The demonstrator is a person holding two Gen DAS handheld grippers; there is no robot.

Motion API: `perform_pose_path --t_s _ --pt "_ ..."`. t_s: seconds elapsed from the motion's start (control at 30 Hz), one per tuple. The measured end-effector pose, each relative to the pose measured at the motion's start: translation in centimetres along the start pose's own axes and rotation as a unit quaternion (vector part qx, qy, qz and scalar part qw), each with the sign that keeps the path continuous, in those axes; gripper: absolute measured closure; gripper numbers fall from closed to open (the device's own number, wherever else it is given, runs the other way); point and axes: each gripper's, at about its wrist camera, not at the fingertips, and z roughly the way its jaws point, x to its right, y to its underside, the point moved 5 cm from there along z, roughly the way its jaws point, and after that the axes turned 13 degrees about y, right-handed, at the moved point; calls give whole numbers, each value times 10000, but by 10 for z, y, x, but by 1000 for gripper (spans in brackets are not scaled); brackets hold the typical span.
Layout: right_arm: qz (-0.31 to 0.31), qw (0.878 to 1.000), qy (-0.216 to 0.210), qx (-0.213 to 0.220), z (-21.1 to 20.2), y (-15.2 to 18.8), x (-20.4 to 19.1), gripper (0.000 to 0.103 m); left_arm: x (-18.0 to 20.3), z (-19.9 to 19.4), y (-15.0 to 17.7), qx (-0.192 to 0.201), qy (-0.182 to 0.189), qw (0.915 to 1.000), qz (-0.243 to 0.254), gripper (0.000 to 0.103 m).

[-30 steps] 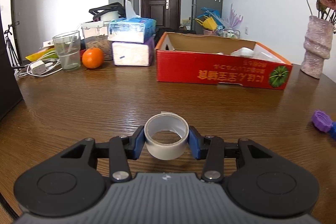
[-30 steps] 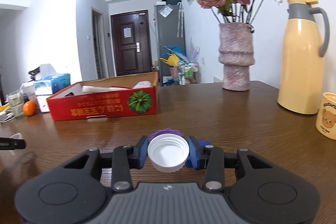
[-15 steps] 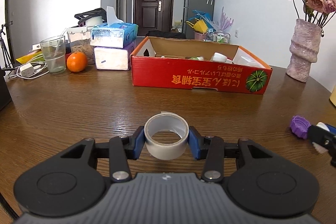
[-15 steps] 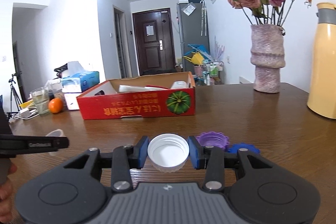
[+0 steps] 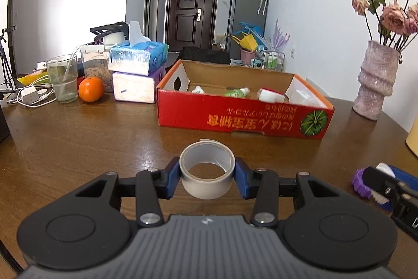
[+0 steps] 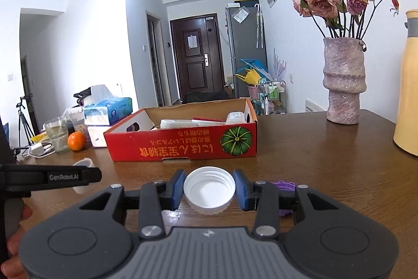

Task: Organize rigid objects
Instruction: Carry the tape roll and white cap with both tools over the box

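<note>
gripping tape roll (image 5: 207,170) between left hand-held gripper (image 5: 207,174) pads; right hand-held gripper (image 6: 209,190) clamps white cap (image 6: 209,188).

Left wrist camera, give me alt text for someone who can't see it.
The left gripper holds a roll of tape above a wooden table, facing an open red cardboard box with small items inside. An orange, a glass and tissue packs sit left, a vase right.

Purple cap (image 6: 283,186) half-hidden by tool; flask (image 6: 407,85) cropped
</note>
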Motion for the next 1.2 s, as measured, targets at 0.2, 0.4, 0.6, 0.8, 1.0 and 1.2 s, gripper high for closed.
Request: perform_pose_path --t_s 0.2,0.4,0.6,0.8,1.0,1.2 --pt "44 10000 -31 23 6 -8 -5 64 -1 6 -11 85 3 9999 -130 58" --pt "90 9998 -45 172 11 -24 -12 64 -4 8 -25 221 -20 9995 -245 58" --pt "107 9995 -56 282 19 -36 -19 64 -7 11 -40 419 -27 9984 -374 58" --pt "162 9993 -72 333 36 -47 -25 64 -15 18 -53 515 -38 9974 -498 58" --pt "185 9992 -84 355 51 -54 -30 64 -23 28 -64 604 -46 9964 -588 58" --pt "205 9989 -112 401 65 -61 -34 64 -26 44 -75 653 -65 9959 -626 58"
